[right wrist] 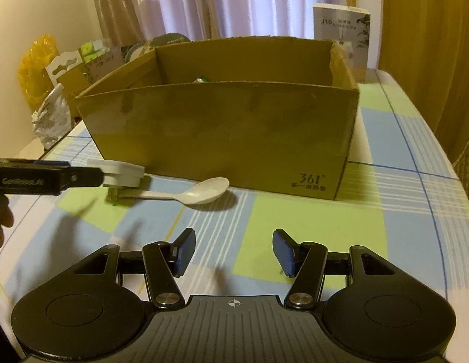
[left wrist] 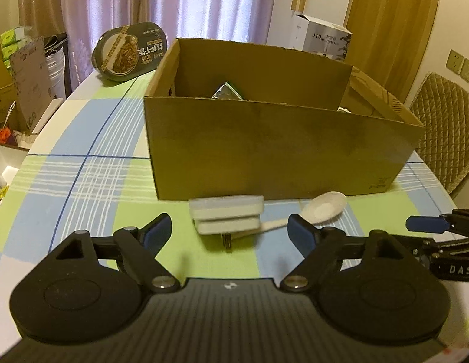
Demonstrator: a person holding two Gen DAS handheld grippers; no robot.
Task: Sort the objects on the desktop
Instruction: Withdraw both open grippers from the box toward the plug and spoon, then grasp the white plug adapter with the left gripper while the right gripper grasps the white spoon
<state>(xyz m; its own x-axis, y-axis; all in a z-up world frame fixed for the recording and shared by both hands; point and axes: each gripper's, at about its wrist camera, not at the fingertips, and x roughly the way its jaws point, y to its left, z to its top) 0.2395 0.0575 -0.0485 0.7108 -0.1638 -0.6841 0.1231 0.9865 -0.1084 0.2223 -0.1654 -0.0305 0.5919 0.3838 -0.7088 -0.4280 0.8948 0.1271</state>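
Note:
A white plug adapter [left wrist: 227, 214] stands on its metal prongs on the checked tablecloth, just before the cardboard box [left wrist: 273, 148]. It sits over the handle end of a white spoon [left wrist: 320, 208]. My left gripper [left wrist: 229, 231] is open, its blue pads on either side of the adapter and clear of it. From the right wrist view the adapter [right wrist: 122, 175] and spoon [right wrist: 198, 195] lie ahead to the left, in front of the box [right wrist: 222, 133]. My right gripper [right wrist: 234, 251] is open over bare cloth with nothing between its fingers. The left gripper [right wrist: 93, 176] reaches in from the left.
The box holds a foil packet [left wrist: 228, 90]. A dark instant-noodle bowl [left wrist: 130, 51] leans behind the box at left, and a white carton [left wrist: 322, 40] stands behind it at right. A quilted chair [left wrist: 446, 127] is beyond the table's right edge. Clutter fills the left side [left wrist: 22, 90].

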